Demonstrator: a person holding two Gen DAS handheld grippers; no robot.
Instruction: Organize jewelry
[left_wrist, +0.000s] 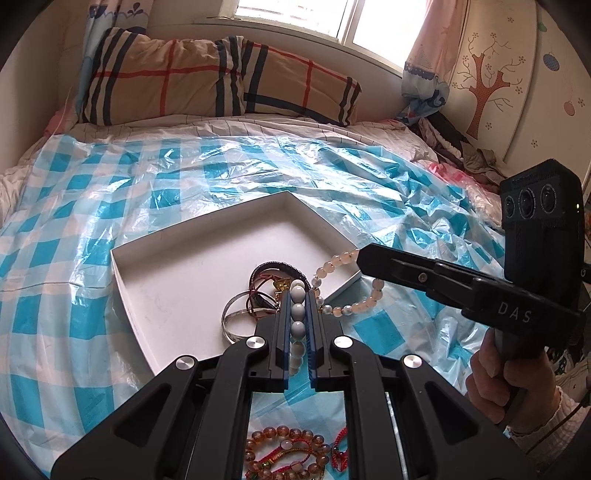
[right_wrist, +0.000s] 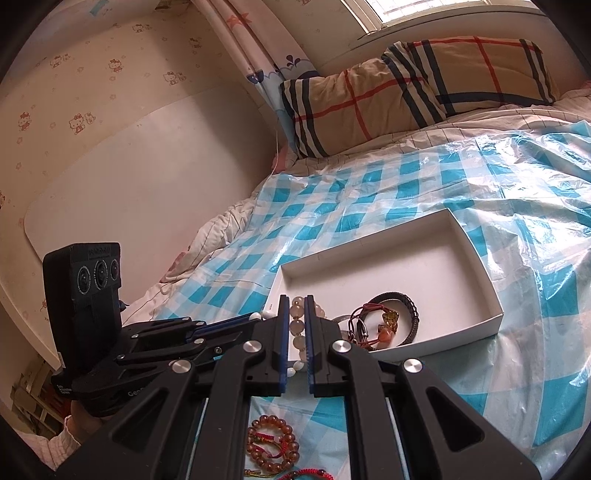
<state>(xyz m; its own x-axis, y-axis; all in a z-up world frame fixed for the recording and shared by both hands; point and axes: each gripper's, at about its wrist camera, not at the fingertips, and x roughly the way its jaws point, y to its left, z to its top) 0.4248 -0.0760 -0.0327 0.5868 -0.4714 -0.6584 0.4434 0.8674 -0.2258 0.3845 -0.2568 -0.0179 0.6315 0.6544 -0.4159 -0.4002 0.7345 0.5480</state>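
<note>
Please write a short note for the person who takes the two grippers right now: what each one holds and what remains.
Left gripper and right gripper: both shut on the pale bead bracelet, which hangs across the near edge of the white box.
Done: black braided bracelet, silver bangle and red cords are in the box.
Left: amber bead bracelet and red string bracelets lie on the checkered sheet.

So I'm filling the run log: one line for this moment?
left gripper: shut on white beads | right gripper: shut on pink beads | both over box edge | amber beads outside
</note>
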